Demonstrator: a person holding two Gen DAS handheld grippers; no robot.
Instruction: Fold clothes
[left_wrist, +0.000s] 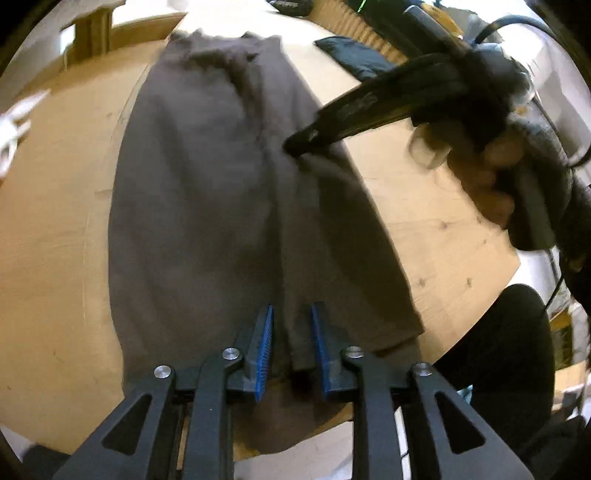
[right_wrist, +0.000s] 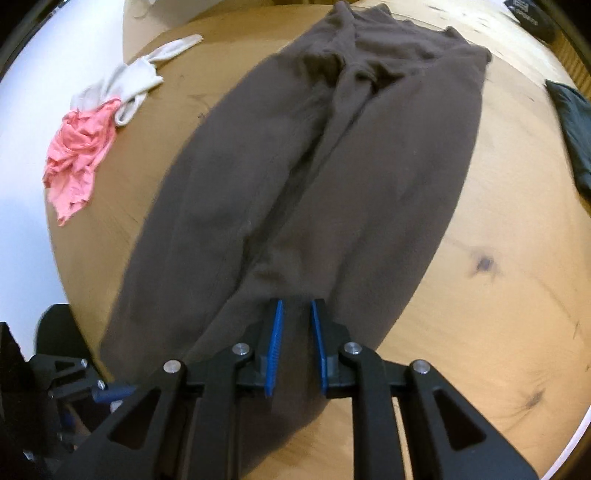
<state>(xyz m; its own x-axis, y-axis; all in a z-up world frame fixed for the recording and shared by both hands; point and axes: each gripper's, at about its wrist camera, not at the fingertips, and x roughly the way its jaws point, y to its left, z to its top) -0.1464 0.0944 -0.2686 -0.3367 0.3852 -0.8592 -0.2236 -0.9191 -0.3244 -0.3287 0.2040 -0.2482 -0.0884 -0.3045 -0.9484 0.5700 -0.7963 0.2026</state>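
Note:
Brown sweatpants (left_wrist: 207, 206) lie lengthwise on the wooden table (left_wrist: 55, 229), waistband far away and leg ends at the near edge. My left gripper (left_wrist: 291, 306) points down at the leg ends. Its blue pads stand apart, and a fold edge of the fabric runs between them without being pinched. My right gripper (right_wrist: 297, 301) hovers over the lower legs of the sweatpants (right_wrist: 295, 166), its pads apart with cloth beneath the gap. In the left wrist view the right gripper (left_wrist: 295, 144) reaches in from the right, with its tip at the middle seam.
A pink garment (right_wrist: 81, 147) and a white one (right_wrist: 136, 77) lie crumpled at the table's left edge. A dark folded garment (right_wrist: 576, 129) sits on the right side of the table (right_wrist: 498, 240). A person's hand (left_wrist: 491, 177) holds the right gripper. The table's near edge is just below both grippers.

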